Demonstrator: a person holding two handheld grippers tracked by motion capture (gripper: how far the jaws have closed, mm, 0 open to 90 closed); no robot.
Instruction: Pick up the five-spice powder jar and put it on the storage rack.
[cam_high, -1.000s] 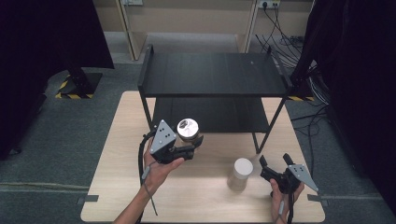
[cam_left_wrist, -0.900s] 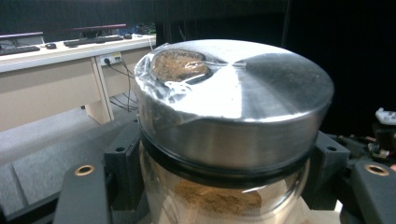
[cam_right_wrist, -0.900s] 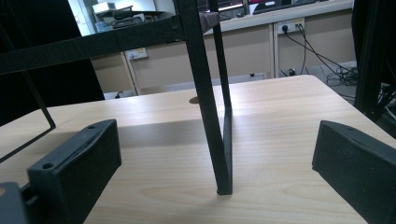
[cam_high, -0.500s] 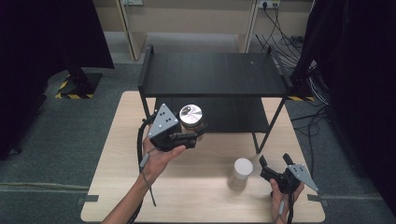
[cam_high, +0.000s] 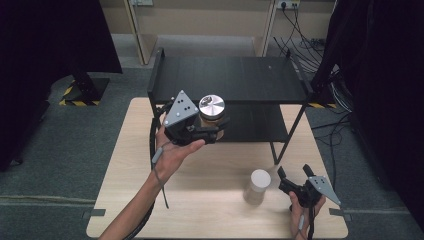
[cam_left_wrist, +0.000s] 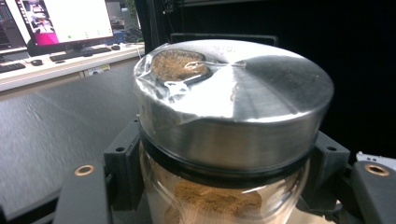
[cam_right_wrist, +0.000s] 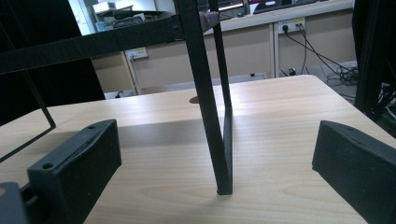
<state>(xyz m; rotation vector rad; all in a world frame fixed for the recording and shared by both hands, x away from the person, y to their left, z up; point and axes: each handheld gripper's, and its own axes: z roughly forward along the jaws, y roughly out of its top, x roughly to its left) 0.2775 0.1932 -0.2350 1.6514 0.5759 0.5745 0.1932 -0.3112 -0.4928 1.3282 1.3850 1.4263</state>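
Left gripper (cam_high: 212, 131): jaws clamped on a glass jar (cam_high: 211, 114), one jaw on each side of the glass just under the lid. The left gripper view shows the jar (cam_left_wrist: 224, 196) upright between the two black jaws, with brown powder inside and a round metal lid (cam_left_wrist: 233, 107) on top. The lid's foil-like skin is wrinkled on one side. In the high view the jar is held clear of the table (cam_high: 200, 200), in front of the black shelf (cam_high: 230, 77), about level with the front edge of its top board and above the lower board.

Right gripper (cam_high: 295, 184): jaws wide apart, nothing between them, touching nothing. The right gripper view shows the two jaws far to either side, low over the table (cam_right_wrist: 280, 140), with a thin black shelf leg (cam_right_wrist: 210, 116) standing on the wood ahead, between them but farther off. In the high view this gripper sits near the table's front right corner.

A second jar, white-lidded (cam_high: 258, 186), stands upright on the table just left of the right gripper, not touching it.

Count: grippers 2; jars 2 (one held, one on the table); shelf 1, with two boards; table 1.
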